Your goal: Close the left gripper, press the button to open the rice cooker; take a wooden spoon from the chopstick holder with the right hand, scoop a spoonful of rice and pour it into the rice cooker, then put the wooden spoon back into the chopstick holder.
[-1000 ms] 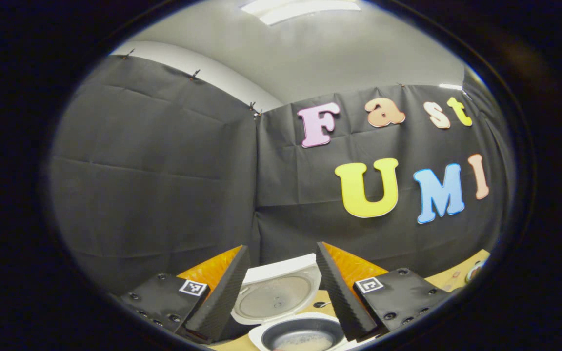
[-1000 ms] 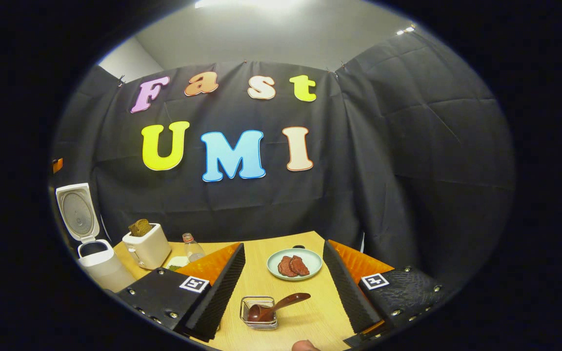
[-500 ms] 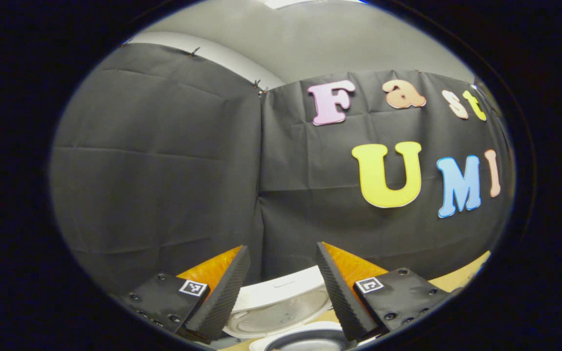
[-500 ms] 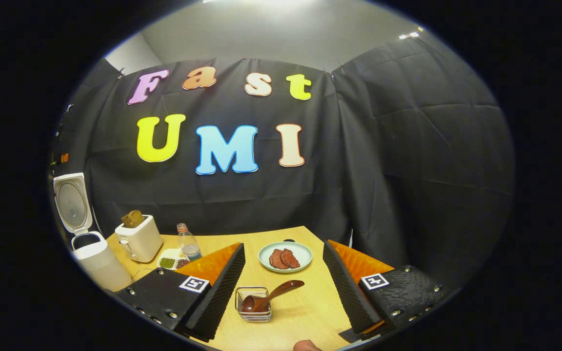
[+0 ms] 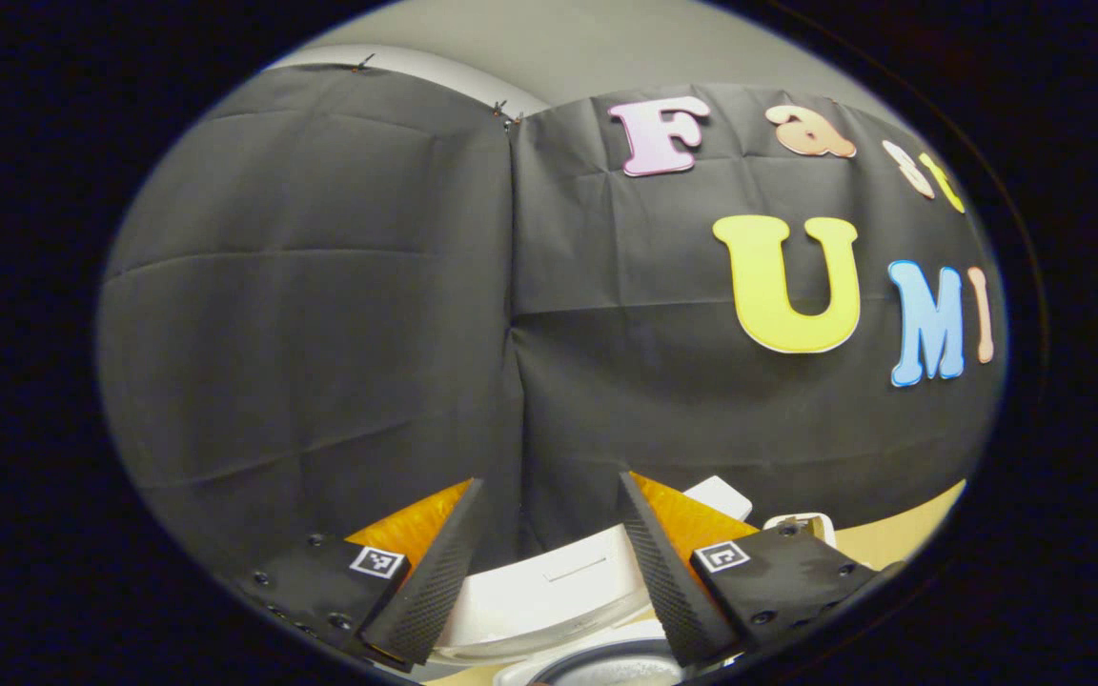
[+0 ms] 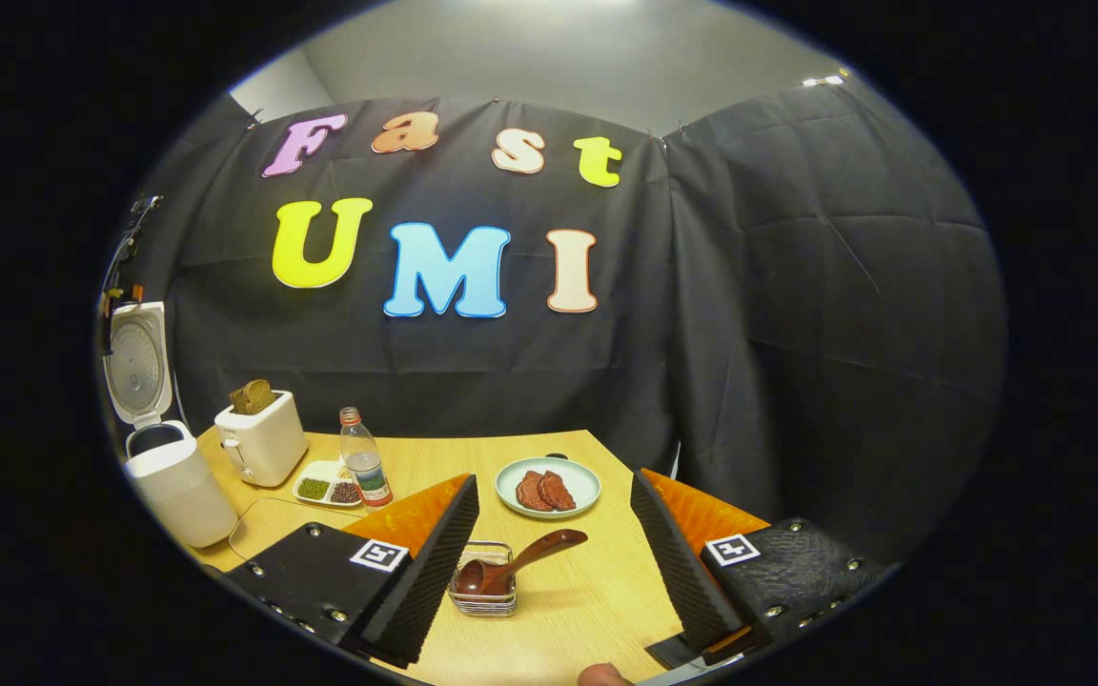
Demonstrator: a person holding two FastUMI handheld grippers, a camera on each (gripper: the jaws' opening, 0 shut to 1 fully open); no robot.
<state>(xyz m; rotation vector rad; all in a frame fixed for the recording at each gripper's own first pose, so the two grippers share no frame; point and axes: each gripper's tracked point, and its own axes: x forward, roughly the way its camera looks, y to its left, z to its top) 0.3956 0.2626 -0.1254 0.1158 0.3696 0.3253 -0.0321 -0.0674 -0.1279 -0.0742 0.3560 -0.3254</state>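
In the right gripper view the white rice cooker (image 6: 177, 481) stands at the table's far left with its lid (image 6: 134, 360) raised upright. A wire chopstick holder (image 6: 484, 593) sits on the wooden table (image 6: 597, 600) with the brown wooden spoon (image 6: 514, 565) lying in it, bowl down, handle slanting up to the right. My right gripper (image 6: 549, 581) is open above and just behind the holder, touching nothing. In the left gripper view my left gripper (image 5: 549, 572) is open, close over the cooker's white lid (image 5: 549, 595); the pot's rim (image 5: 606, 670) peeks in below.
Along the back left stand a white toaster (image 6: 261, 440) with bread, a small bottle (image 6: 363, 459) and a sectioned dish (image 6: 325, 488) of beans. A pale green plate (image 6: 547, 486) with meat slices lies beyond the holder. A fingertip (image 6: 601, 675) shows at the bottom edge.
The left gripper has moved in closer to the cooker's raised lid, so the pot has slid almost out of its view. The right gripper has shifted slightly; more of the table shows. Both stay open.
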